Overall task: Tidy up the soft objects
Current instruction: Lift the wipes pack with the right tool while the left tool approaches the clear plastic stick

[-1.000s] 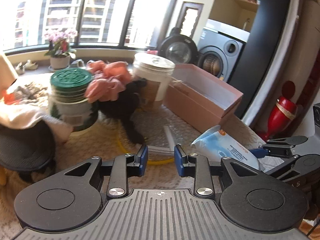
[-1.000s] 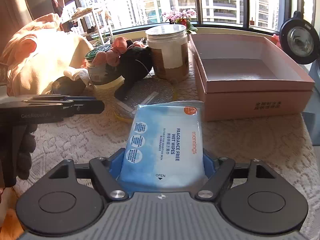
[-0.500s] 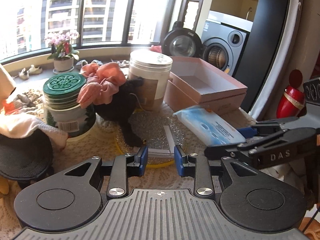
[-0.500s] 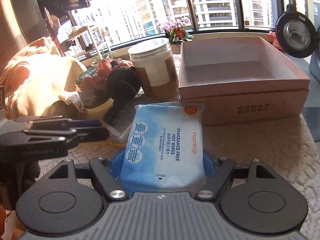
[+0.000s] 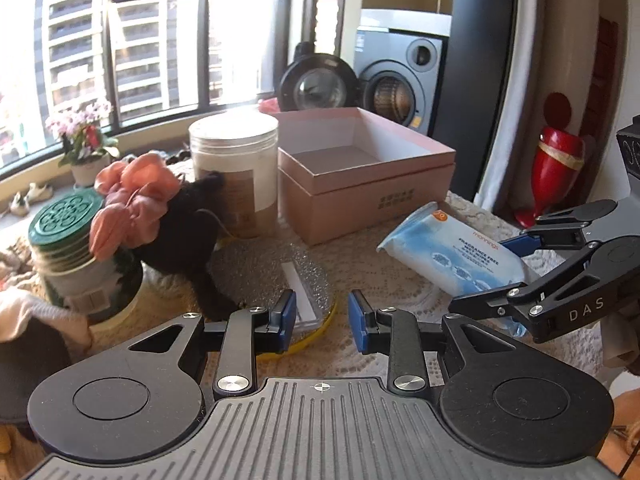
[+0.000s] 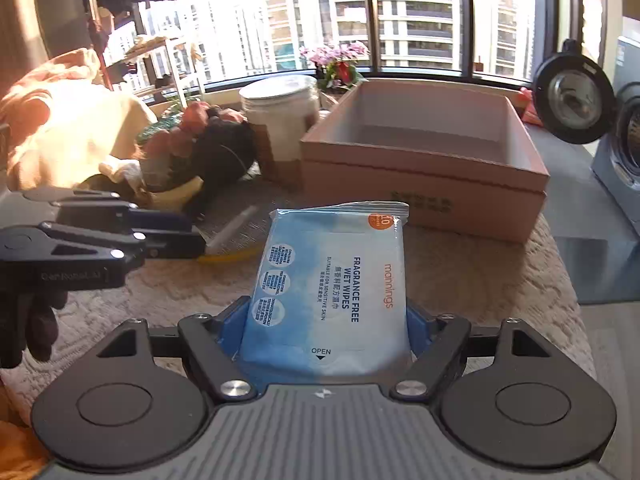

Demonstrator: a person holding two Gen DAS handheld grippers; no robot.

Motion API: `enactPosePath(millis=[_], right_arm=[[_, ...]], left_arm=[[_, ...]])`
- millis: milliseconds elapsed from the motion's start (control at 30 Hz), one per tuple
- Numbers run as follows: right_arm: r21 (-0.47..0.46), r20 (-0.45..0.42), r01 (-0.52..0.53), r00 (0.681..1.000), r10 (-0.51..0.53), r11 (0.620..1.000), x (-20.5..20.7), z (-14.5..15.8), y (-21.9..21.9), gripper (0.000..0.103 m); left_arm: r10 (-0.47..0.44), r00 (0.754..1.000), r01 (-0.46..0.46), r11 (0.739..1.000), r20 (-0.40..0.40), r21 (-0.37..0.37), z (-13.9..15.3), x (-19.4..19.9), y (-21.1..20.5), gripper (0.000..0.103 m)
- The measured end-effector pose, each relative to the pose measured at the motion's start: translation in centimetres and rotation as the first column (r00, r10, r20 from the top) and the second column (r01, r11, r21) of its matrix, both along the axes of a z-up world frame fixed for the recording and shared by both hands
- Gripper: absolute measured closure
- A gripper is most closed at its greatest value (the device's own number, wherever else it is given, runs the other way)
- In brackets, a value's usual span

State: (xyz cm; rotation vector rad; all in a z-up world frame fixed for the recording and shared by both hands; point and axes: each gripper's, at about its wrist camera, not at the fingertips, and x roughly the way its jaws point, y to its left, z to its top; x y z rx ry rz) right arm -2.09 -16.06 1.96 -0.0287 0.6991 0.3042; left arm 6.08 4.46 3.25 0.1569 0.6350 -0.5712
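My right gripper [image 6: 326,320] is shut on a blue wet wipes pack [image 6: 332,280] and holds it above the lace tablecloth, short of the open pink box [image 6: 424,160]. The pack [image 5: 452,252] and the right gripper [image 5: 516,264] show at the right of the left wrist view. My left gripper [image 5: 322,316] is open and empty, low over the cloth near a glittery round mat [image 5: 276,276]. A pink scrunchie [image 5: 132,200] and a black soft toy [image 5: 188,236] lie between two jars.
A green-lidded jar [image 5: 76,256] stands at left, a white-lidded jar [image 5: 236,172] behind the toy. The pink box [image 5: 360,176] sits at the back right. Cream cloth [image 6: 68,128] is piled at the far left. A washing machine [image 5: 400,84] stands beyond the table.
The right gripper has lifted the wipes pack and carried it toward the pink box. The left gripper has risen and turned right; its jaws stay the same.
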Motion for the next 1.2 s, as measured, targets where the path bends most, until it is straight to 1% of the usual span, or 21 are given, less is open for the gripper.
enactPosePath(millis=[100,133,200,233,267,333,433,500,600,767,867,933,1067,1200], right_arm=[[-0.002,-0.025,0.084,0.996,-0.084,0.996,0.3,-1.2,-1.2,0.025],[0.006,-0.026,0.106,0.994,-0.105,0.994,0.5,-1.5,-1.4,0.024],[0.021,-0.002,0.126,0.992,-0.126,0.992,0.4,-1.8,-1.7,0.020],[0.024,-0.001,0.125,0.992,-0.125,0.992,0.5,-1.9,-1.6,0.015],[0.020,0.002,0.122,0.993,-0.122,0.992,0.6,-2.0,-1.4,0.014],[-0.007,0.012,0.116,0.993,-0.116,0.993,0.6,-2.3,-0.8,0.008],[-0.083,0.038,0.102,0.994,-0.099,0.991,0.4,-2.9,0.5,0.005],[-0.086,0.048,0.105,0.994,-0.101,0.991,0.2,-3.1,0.6,0.003],[-0.083,0.047,0.107,0.994,-0.104,0.991,0.0,-3.1,0.6,0.003],[-0.085,0.050,0.096,0.995,-0.092,0.992,-0.2,-3.2,0.5,0.002],[-0.083,0.052,0.098,0.994,-0.094,0.992,-0.1,-3.2,0.5,0.002],[-0.081,0.056,0.099,0.994,-0.095,0.992,-0.2,-3.3,0.5,0.002],[-0.067,0.058,0.095,0.994,-0.091,0.993,-0.4,-3.2,0.2,0.004],[-0.043,0.052,0.092,0.995,-0.090,0.995,-0.2,-2.9,-0.2,0.009]], left_arm=[[0.010,1.000,-0.010,0.995,-0.002,0.101,-0.5,0.7,-1.0,0.071],[0.005,1.000,-0.004,0.993,-0.010,0.121,-0.6,0.7,-1.1,0.071],[-0.008,1.000,0.007,0.989,0.008,0.146,-0.8,0.3,-1.3,0.071],[-0.009,1.000,0.006,0.988,0.017,0.157,-0.9,0.2,-1.4,0.071],[-0.006,1.000,0.002,0.986,0.025,0.166,-1.0,0.1,-1.5,0.071],[-0.005,0.999,-0.002,0.982,0.039,0.187,-1.2,0.0,-1.8,0.071],[-0.015,0.999,0.005,0.972,0.044,0.234,-1.3,0.1,-2.4,0.068],[-0.014,0.999,0.004,0.968,0.038,0.249,-1.2,0.2,-2.6,0.068],[-0.020,0.999,0.008,0.965,0.044,0.262,-1.3,0.0,-2.7,0.068],[-0.069,0.995,0.044,0.954,0.073,0.296,-1.7,-0.8,-2.3,0.068],[-0.066,0.995,0.044,0.961,0.070,0.272,-1.7,-0.6,-2.0,0.069],[-0.067,0.995,0.043,0.960,0.077,0.276,-1.7,-0.5,-2.1,0.071],[-0.098,0.988,0.056,0.949,0.123,0.309,-2.1,-1.2,-2.1,0.072],[-0.102,0.980,0.040,0.943,0.173,0.330,-2.6,-2.2,-2.2,0.074]])
